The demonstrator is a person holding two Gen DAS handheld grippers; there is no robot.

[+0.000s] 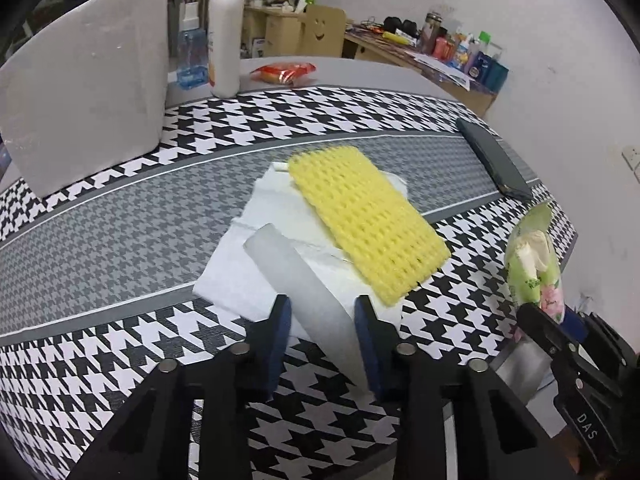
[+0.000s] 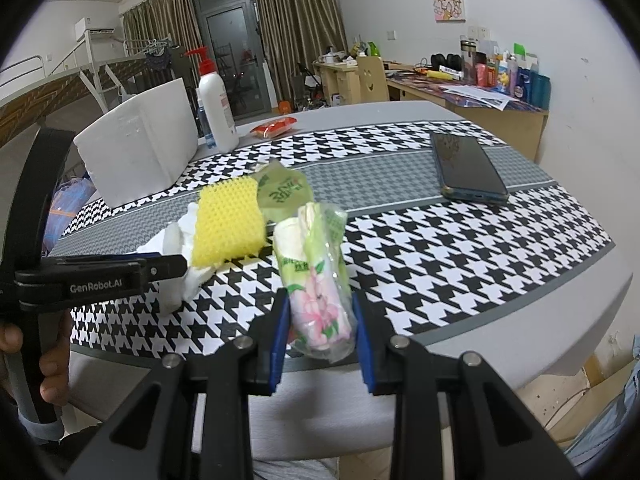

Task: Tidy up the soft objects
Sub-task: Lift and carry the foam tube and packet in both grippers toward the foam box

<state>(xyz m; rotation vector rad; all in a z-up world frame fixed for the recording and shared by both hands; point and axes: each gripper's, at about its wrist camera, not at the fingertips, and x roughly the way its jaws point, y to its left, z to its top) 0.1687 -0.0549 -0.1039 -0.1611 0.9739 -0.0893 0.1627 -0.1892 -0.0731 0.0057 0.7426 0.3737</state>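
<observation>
Clearly light and crushable, the tissue pack (image 2: 316,280) is pinched at its lower end by the right gripper (image 2: 320,340) above the table (image 2: 480,260); hold its middle gently. The left gripper (image 1: 322,344) nips a white tissue (image 1: 304,276) beside the yellow sponge (image 1: 364,220).

Tissue sheet (image 1: 240,264) partly hidden under yellow foam net (image 1: 368,220); desk clutter (image 1: 460,48) too small to identify

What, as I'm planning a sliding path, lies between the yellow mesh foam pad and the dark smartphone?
Nothing: in the left wrist view, only bare houndstooth table mat separates the yellow mesh foam pad from the dark smartphone.
</observation>
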